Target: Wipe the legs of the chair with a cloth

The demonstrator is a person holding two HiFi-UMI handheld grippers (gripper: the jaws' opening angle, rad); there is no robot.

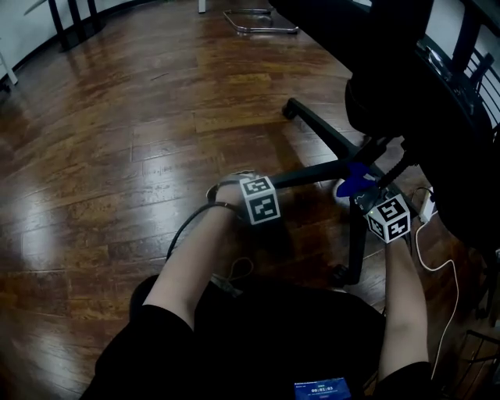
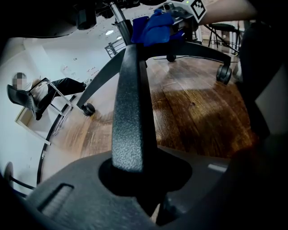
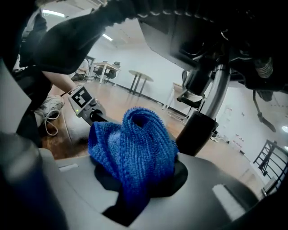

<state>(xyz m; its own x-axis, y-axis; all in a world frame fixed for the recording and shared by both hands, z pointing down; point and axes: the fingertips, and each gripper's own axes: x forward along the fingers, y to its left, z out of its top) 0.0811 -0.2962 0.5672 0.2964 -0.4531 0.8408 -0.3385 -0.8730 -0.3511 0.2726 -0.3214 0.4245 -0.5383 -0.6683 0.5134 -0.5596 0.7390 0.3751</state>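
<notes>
The black office chair's star base stands on the wood floor. My left gripper is shut on one textured black chair leg, which runs up between its jaws toward the hub. My right gripper is shut on a bunched blue cloth. The cloth sits on the base near the hub, beside the chair's centre column. In the left gripper view the cloth shows at the far end of the held leg. The left gripper lies beyond the cloth in the right gripper view.
The chair seat overhangs at the upper right. Casters end the near legs. A white cable and a power strip lie on the floor at the right. A metal frame stands far off. My knees fill the bottom.
</notes>
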